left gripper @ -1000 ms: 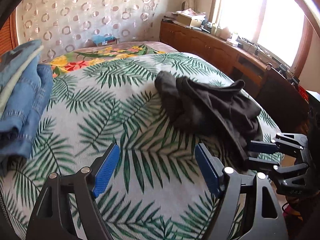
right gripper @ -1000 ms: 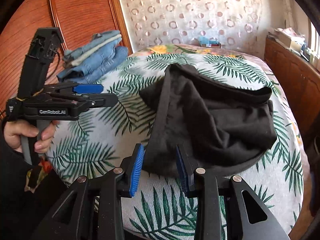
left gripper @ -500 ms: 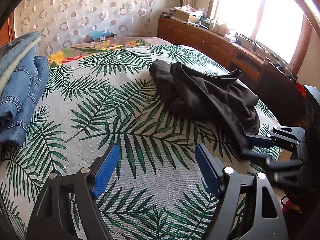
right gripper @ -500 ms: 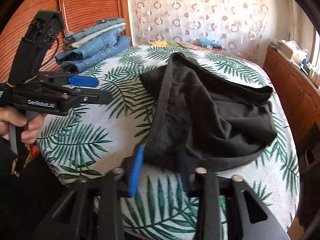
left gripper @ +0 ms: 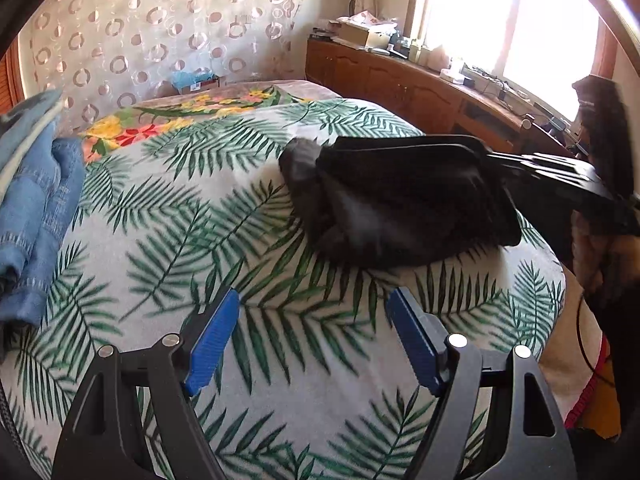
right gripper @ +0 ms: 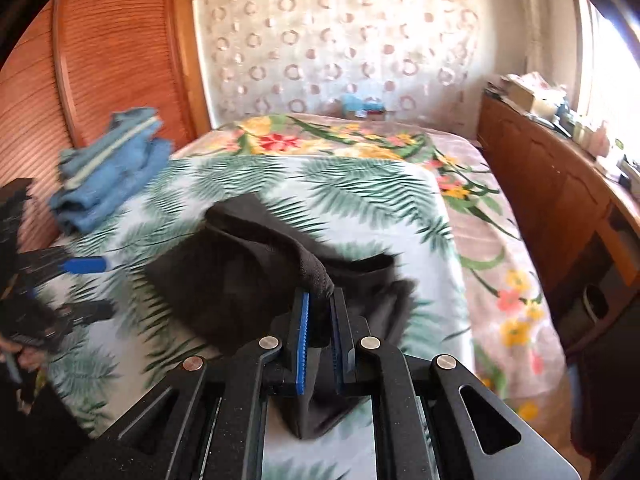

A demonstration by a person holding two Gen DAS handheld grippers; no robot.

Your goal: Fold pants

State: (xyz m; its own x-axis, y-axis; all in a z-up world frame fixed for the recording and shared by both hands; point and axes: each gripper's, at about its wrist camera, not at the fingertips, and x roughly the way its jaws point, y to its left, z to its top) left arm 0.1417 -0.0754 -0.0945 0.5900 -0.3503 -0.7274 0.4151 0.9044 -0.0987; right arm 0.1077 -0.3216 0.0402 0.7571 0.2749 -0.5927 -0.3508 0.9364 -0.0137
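Lifted off the bed since a second ago: near edge of the black pants [right gripper: 248, 280], pulled up and taut. Jaws of the right gripper [right gripper: 320, 312] just been closing, now clamped on that dark hem, cloth bunched between the blue pads [right gripper: 302, 344] and hanging below them. Rest of the pants trailing away from the grip toward the far left, still resting on the palm-leaf sheet [right gripper: 360, 184]. Seen from the left wrist view, same garment [left gripper: 396, 208] stretched in a flat wedge toward the right gripper [left gripper: 492, 156] at the right, blurred.

Left gripper [left gripper: 312, 336] nearer, hovering over bare sheet [left gripper: 160, 240], jaws standing wide apart, nothing between them, well short of the pants, which lie beyond and to the right of it.

Farther left, folded jeans [left gripper: 36, 208] stacked at the sheet's edge. Beyond the sheet, floral blanket [right gripper: 340, 140], then a curtain with ring pattern [right gripper: 340, 40]. Wooden cabinet [left gripper: 400, 80] along the right under a bright window [left gripper: 500, 12].
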